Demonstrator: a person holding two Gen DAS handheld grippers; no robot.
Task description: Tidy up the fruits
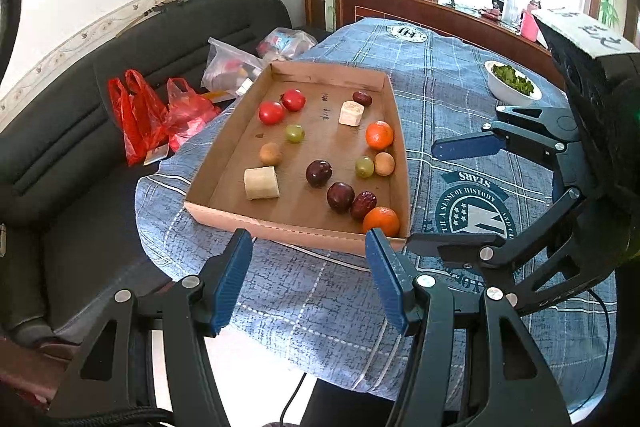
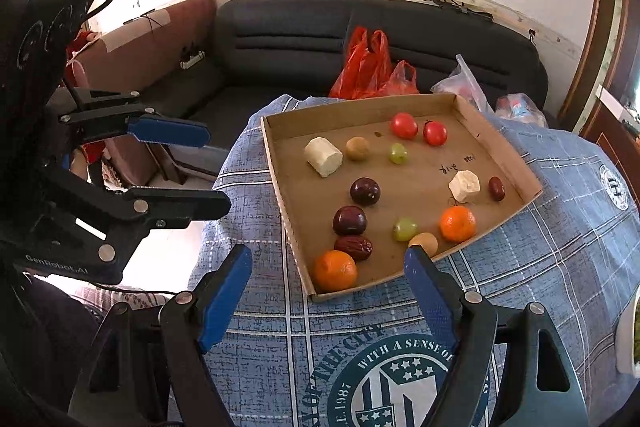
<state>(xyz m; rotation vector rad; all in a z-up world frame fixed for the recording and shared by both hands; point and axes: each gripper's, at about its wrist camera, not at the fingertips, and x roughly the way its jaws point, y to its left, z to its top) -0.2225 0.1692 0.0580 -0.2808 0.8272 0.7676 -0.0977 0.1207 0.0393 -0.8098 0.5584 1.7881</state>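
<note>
A shallow cardboard tray (image 1: 224, 163) (image 2: 496, 143) on the blue checked tablecloth holds several scattered fruits: two red tomatoes (image 1: 272, 112) (image 2: 404, 125), two green grapes (image 1: 295, 133) (image 2: 405, 229), two oranges (image 1: 381, 221) (image 2: 334, 270), two dark plums (image 1: 319, 173) (image 2: 349, 220), red dates (image 1: 363, 205) (image 2: 353, 247), two tan round fruits (image 1: 271, 153) (image 2: 357, 148) and two pale cut chunks (image 1: 261, 183) (image 2: 323, 157). My left gripper (image 1: 309, 277) hovers open and empty before the tray's near edge. My right gripper (image 2: 328, 297) is open and empty too, just short of the tray's near corner.
A dark sofa (image 1: 80, 131) behind the table carries red plastic bags (image 1: 140, 115) (image 2: 368, 67) and clear bags (image 1: 236, 67). A white bowl of greens (image 1: 512, 83) stands on the table's far right. A wooden cabinet (image 1: 440, 11) lines the window side.
</note>
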